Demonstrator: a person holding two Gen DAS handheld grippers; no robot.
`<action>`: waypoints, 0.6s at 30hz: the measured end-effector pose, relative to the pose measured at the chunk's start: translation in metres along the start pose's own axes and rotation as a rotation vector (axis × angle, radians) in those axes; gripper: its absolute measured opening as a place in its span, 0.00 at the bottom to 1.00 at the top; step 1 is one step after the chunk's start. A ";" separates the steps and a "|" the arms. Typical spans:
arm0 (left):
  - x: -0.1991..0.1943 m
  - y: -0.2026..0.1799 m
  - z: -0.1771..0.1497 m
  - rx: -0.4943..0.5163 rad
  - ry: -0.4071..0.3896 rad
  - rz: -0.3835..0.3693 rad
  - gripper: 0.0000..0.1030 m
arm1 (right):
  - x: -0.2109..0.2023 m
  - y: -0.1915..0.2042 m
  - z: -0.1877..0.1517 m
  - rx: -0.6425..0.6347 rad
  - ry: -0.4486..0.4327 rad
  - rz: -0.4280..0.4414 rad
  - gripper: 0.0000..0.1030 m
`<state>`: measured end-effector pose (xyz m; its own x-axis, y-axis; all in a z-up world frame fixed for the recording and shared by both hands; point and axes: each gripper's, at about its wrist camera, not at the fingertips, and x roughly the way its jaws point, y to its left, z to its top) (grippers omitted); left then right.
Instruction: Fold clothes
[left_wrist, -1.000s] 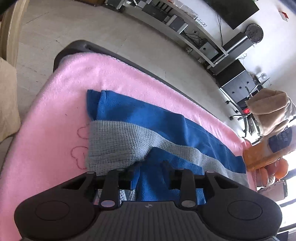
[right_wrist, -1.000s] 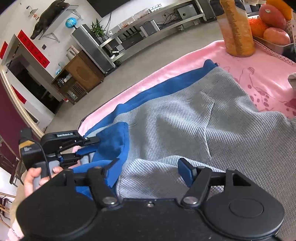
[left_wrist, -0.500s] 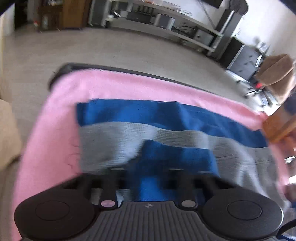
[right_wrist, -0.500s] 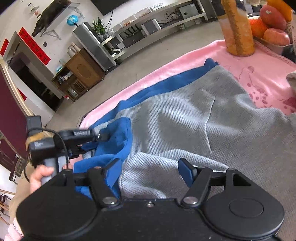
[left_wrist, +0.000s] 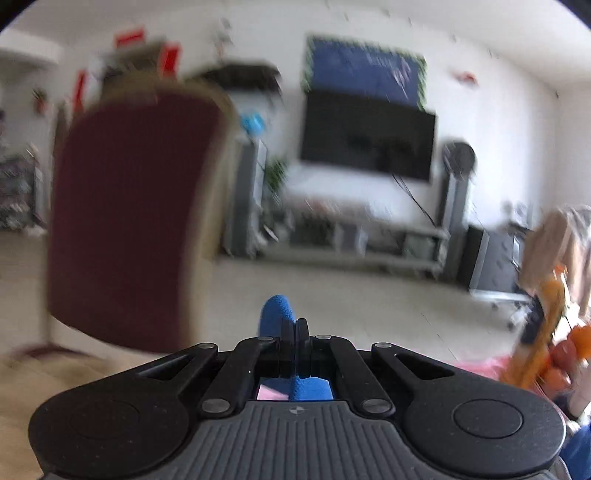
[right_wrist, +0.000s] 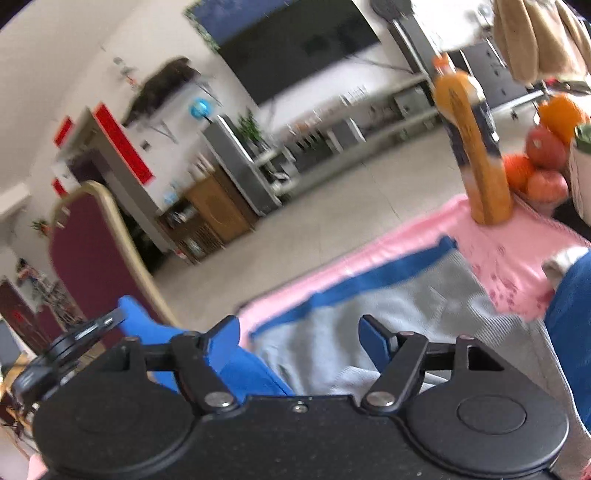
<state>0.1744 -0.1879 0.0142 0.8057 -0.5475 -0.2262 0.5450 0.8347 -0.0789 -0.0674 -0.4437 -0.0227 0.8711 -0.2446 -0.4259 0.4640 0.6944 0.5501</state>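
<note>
On pink cover (right_wrist: 369, 254), blue-and-grey garment (right_wrist: 388, 310), corner apparently pinched by left tool (left_wrist: 294, 328)

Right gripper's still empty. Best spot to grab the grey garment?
Judging by its pose: the grey garment bunches into a raised fold just ahead of the open right gripper. Pinch that near edge, coming straight forward and low; the far part lies flat on the pink blanket.

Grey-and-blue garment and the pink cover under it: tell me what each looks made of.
Grey-and-blue garment: seemingly a soft knit; the grey panel shows a fine ribbed texture, matte. The blue part pinched in the left gripper looks fuzzy, perhaps fleece. Pink cover: matte cloth with a reddish print; blur hides the weave.
</note>
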 end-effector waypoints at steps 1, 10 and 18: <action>-0.014 0.012 0.007 0.002 -0.027 0.034 0.00 | -0.006 0.006 0.001 0.001 -0.009 0.023 0.70; -0.057 0.126 0.019 -0.072 -0.058 0.347 0.00 | 0.009 0.072 -0.015 -0.055 0.079 0.202 0.71; -0.023 0.229 -0.070 -0.306 0.233 0.596 0.00 | 0.045 0.110 -0.054 -0.146 0.264 0.256 0.72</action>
<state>0.2648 0.0197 -0.0662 0.8573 0.0061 -0.5148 -0.0902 0.9862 -0.1385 0.0139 -0.3415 -0.0203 0.8752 0.1187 -0.4689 0.1923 0.8040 0.5626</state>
